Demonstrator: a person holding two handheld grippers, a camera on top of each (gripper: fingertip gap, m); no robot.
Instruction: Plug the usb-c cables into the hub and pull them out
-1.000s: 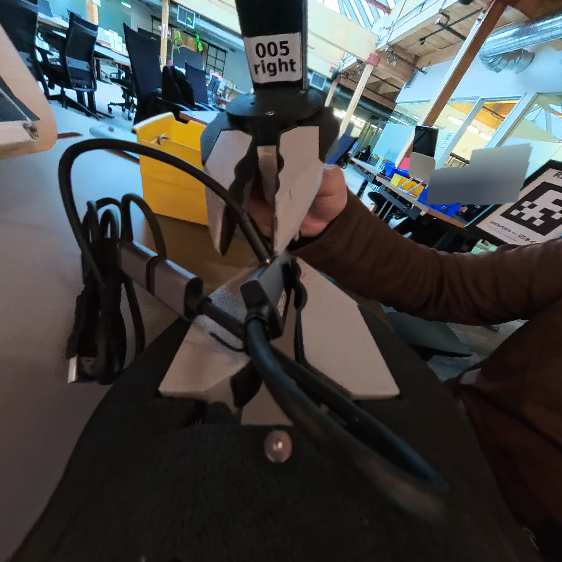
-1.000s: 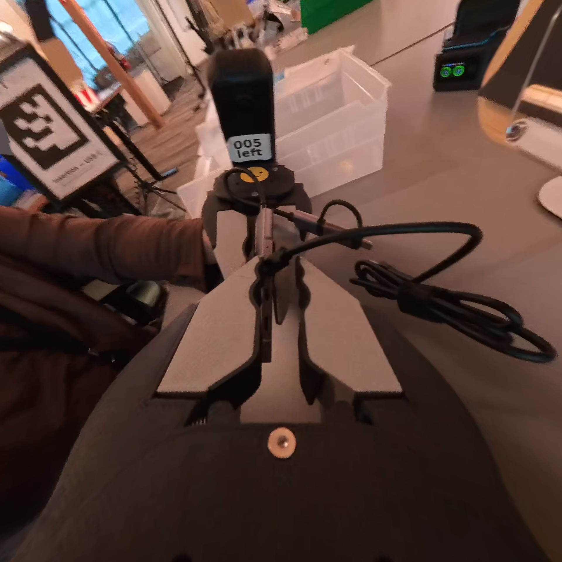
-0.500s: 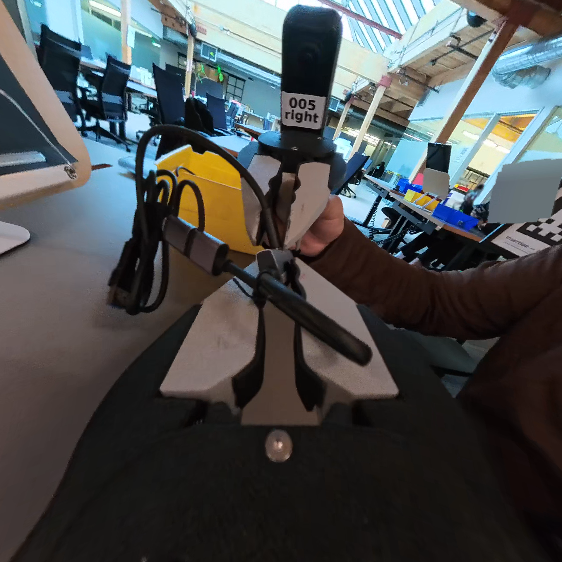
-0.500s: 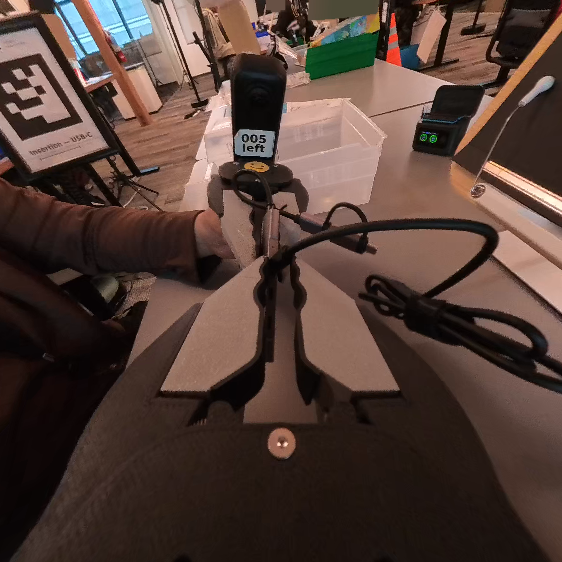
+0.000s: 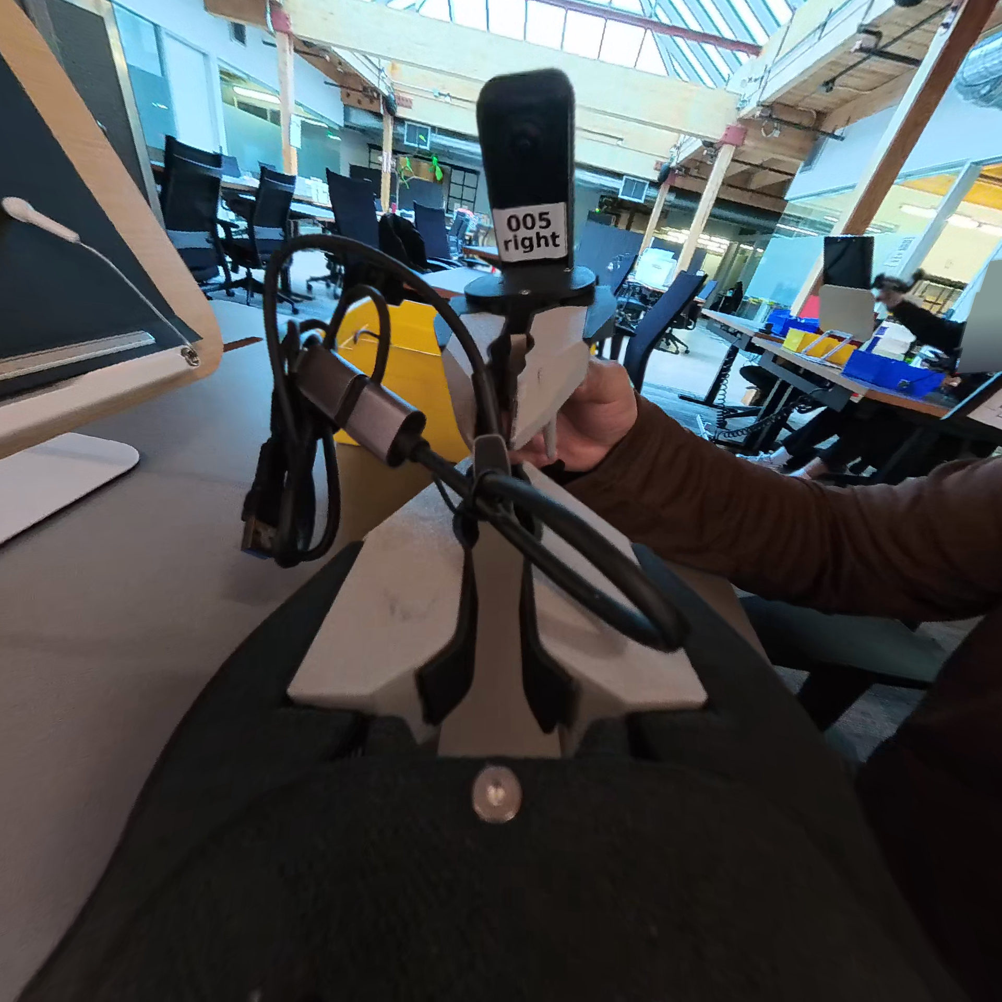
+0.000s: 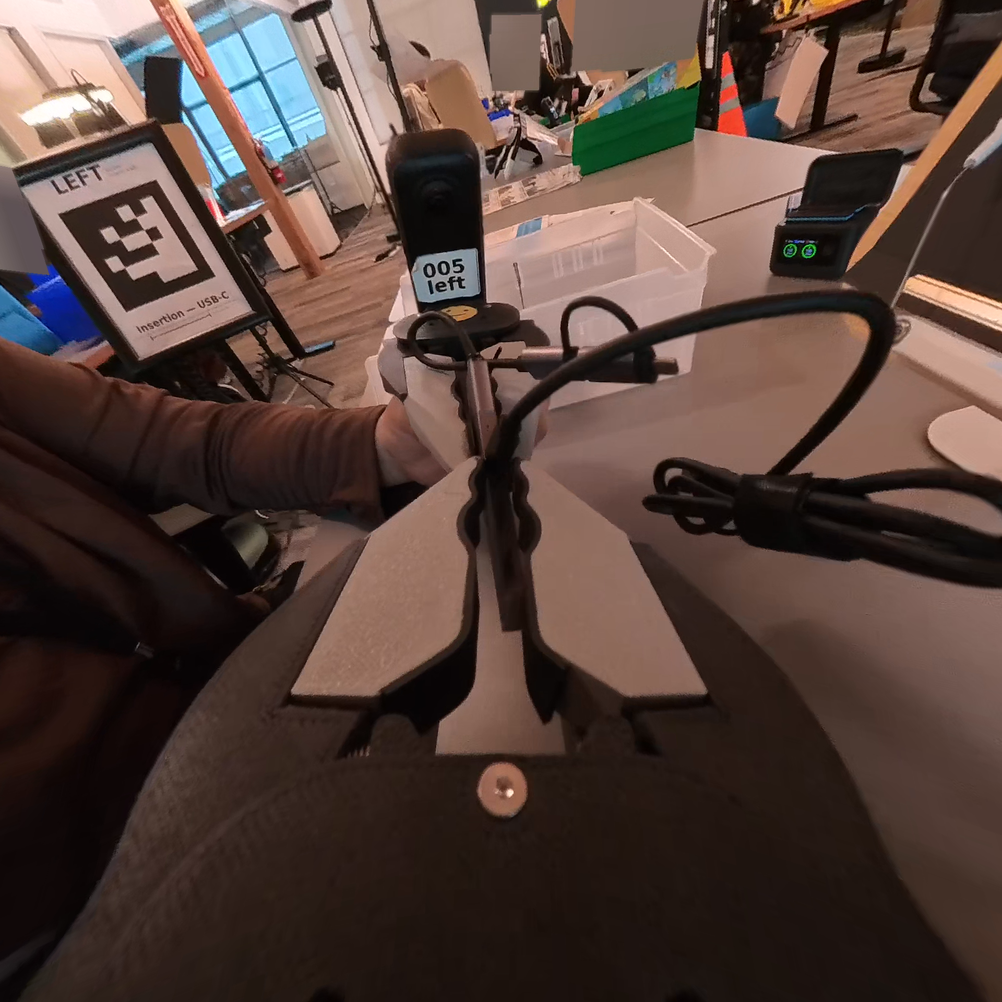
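Observation:
In the left wrist view my left gripper (image 5: pixel 490 488) is shut on the slim grey hub (image 5: pixel 490 453), held above the table. The hub's short lead ends in a grey connector (image 5: pixel 368 401) hanging to the left. My right gripper (image 6: pixel 496 469) is shut on the plug of a black USB-C cable (image 6: pixel 705 314), tip to tip with the left gripper (image 6: pixel 480 428). The plug meets the end of the hub (image 6: pixel 481 390); I cannot tell how deep it sits. The cable arches over to a strapped bundle (image 6: pixel 775 504), which also shows in the left wrist view (image 5: pixel 287 477).
A yellow bin (image 5: pixel 401 374) stands behind the right gripper (image 5: pixel 520 428). A wood-framed screen (image 5: pixel 81 271) on a white base (image 5: pixel 54 477) is to one side. A clear plastic bin (image 6: pixel 623 282), a small black device (image 6: pixel 824 227) and a marker sign (image 6: pixel 135 255) are beyond the grey table (image 6: pixel 813 678). My left and right fingertips are right by each other.
Both grippers have risen and tilted to a more level view while staying tip to tip. The cable bundle has swung along with them. Both stay shut on what they held.

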